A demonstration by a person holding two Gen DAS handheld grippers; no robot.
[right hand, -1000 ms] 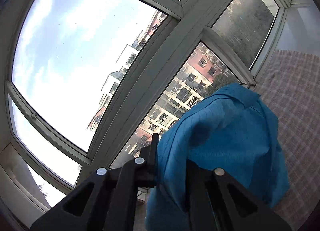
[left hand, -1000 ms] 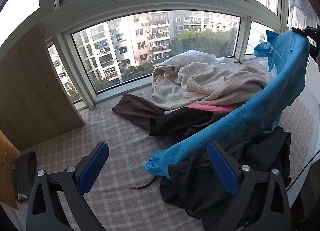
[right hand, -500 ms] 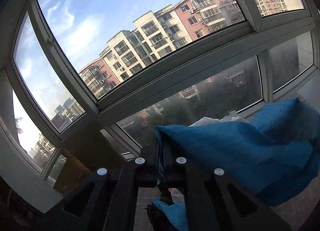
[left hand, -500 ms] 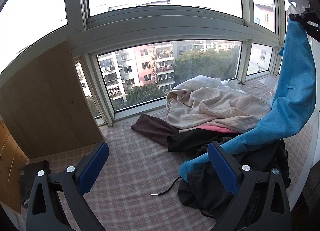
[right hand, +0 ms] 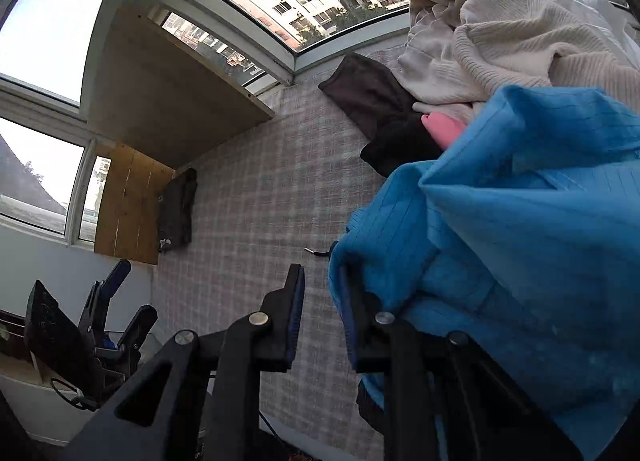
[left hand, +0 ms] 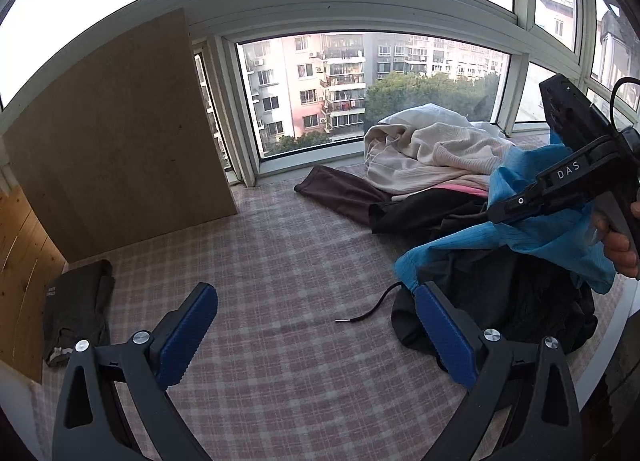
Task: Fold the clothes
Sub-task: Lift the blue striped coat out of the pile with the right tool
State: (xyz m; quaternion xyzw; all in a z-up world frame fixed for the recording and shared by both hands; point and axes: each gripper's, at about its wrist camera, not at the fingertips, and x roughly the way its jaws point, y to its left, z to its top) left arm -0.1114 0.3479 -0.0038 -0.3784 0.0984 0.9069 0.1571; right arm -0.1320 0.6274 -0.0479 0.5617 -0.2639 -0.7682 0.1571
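A blue garment (left hand: 540, 237) lies bunched on top of the clothes pile at the right of the checked surface. My right gripper (left hand: 496, 215) sits low over it, held by a person's hand (left hand: 616, 245). In the right wrist view the right gripper (right hand: 320, 301) is open with a narrow empty gap, and the blue garment (right hand: 520, 241) drapes over its right finger. My left gripper (left hand: 316, 335) hovers open above the checked cloth (left hand: 280, 261), left of the pile, holding nothing. It also shows in the right wrist view as the left gripper (right hand: 136, 287).
The pile holds a cream knit sweater (left hand: 432, 153), a brown garment (left hand: 336, 189) and a black garment (left hand: 500, 301). A black cord (left hand: 368, 309) lies beside it. A folded dark garment (left hand: 76, 309) rests at the far left under a leaning wooden board (left hand: 116, 141). Windows stand behind.
The right gripper came down from high by the window to just over the pile, bringing the blue garment with it. Its fingers, shut on the cloth before, now stand apart.
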